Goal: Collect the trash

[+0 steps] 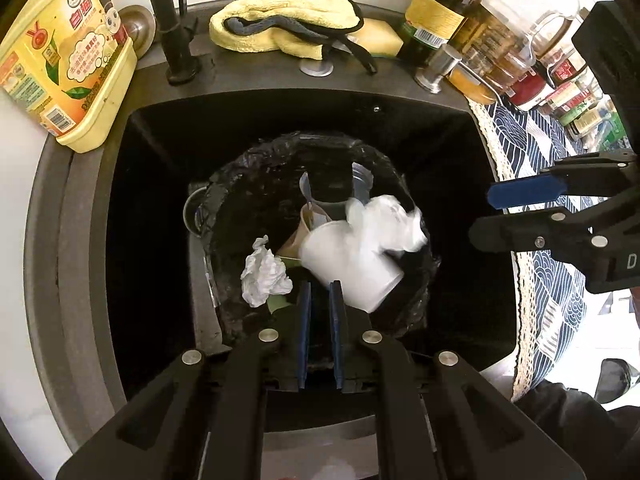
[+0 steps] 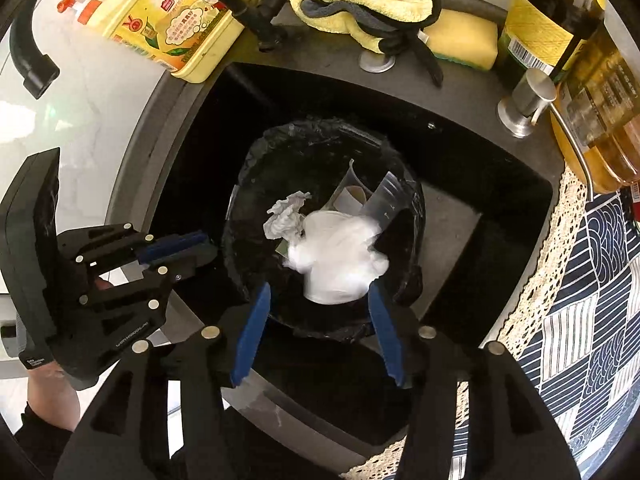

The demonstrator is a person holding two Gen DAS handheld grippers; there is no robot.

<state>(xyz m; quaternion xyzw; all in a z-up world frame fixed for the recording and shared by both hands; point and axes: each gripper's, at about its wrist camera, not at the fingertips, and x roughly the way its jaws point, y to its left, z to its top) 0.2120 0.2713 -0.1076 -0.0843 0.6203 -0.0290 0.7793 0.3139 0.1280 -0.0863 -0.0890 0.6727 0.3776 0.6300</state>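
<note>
A bin lined with a black bag [image 1: 256, 184] [image 2: 280, 148] stands inside the dark sink. In it lie a white foam cup [image 1: 352, 268], a crumpled white tissue [image 1: 264, 276] [image 2: 286, 212], a blurred white wad [image 1: 384, 220] [image 2: 340, 252], a brown paper cup [image 1: 298, 236] and clear plastic pieces [image 2: 384, 196]. My left gripper [image 1: 320, 292] hovers over the bin's near edge, jaws nearly closed and empty; it also shows in the right wrist view [image 2: 192, 248]. My right gripper [image 2: 320, 292] is open above the bin with the white wad below it; it also shows in the left wrist view [image 1: 492, 216].
A yellow detergent bottle [image 1: 68, 56] and black faucet [image 1: 168, 20] stand behind the sink at left. A yellow cloth [image 1: 280, 20], a sponge [image 2: 460, 40], oil bottles [image 1: 444, 4] and jars [image 1: 560, 80] line the back right. A patterned blue mat [image 1: 532, 152] covers the right counter.
</note>
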